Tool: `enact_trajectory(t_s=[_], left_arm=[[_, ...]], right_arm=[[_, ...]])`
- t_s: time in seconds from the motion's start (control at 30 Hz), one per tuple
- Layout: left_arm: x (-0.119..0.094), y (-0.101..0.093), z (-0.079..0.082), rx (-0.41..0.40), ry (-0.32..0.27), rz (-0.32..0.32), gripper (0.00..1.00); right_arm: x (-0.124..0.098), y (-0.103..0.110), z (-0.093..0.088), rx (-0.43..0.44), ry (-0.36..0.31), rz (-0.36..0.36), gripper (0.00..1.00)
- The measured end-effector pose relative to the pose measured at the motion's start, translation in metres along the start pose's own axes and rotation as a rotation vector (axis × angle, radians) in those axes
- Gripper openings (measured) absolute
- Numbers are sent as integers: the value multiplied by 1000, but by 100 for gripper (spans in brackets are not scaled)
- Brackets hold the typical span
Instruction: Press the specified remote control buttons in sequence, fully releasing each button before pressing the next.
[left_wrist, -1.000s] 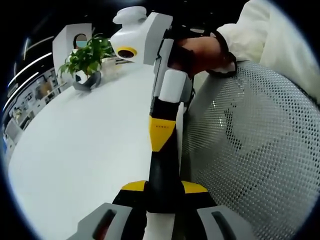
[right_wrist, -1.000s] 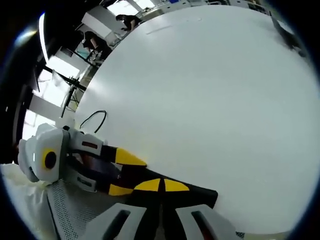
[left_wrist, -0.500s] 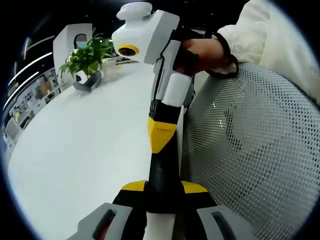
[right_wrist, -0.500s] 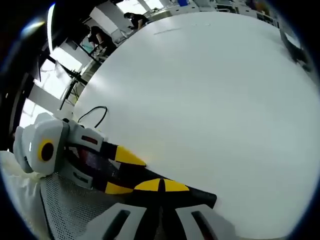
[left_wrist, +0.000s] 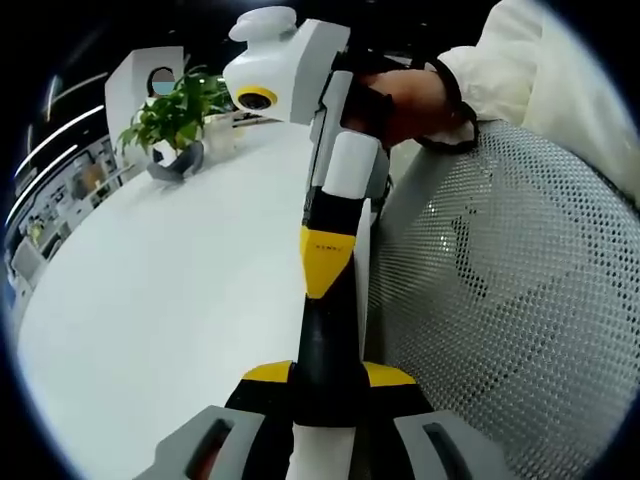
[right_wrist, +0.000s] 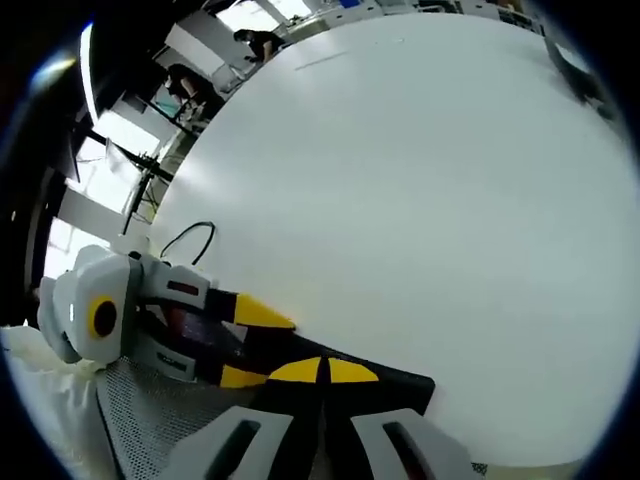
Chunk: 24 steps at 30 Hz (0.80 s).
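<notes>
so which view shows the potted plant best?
Left gripper view: the potted plant stands on the white table at upper left, its leaves and pot fairly clear. The right gripper view looks across a different stretch of the tabletop, with the left gripper at lower left.

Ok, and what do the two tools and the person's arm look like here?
The right tool and left tool match: white bodies, black-and-yellow jaws. A thin black cable loops by the left one. The person wears a white sleeve and a black wrist strap.
</notes>
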<state>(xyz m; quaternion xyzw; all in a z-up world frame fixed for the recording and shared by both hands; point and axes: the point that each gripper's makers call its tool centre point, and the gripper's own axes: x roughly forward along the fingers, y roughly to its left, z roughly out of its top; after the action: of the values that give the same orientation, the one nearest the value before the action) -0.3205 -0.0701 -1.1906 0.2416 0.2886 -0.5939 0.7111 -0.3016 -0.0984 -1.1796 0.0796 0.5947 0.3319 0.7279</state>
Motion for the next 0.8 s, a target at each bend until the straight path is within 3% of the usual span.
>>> enact_trajectory(t_s=[0.27,0.4,0.8], left_arm=[[0,1,0,-12,-3,1,24],[0,1,0,-14,-8,1,24],[0,0,1,-20,-19,2,25]], right_arm=[[1,7,-7,30,43,34,0],[3,5,-11,8,64,10,0],[2,4,-11,17,59,13,0]])
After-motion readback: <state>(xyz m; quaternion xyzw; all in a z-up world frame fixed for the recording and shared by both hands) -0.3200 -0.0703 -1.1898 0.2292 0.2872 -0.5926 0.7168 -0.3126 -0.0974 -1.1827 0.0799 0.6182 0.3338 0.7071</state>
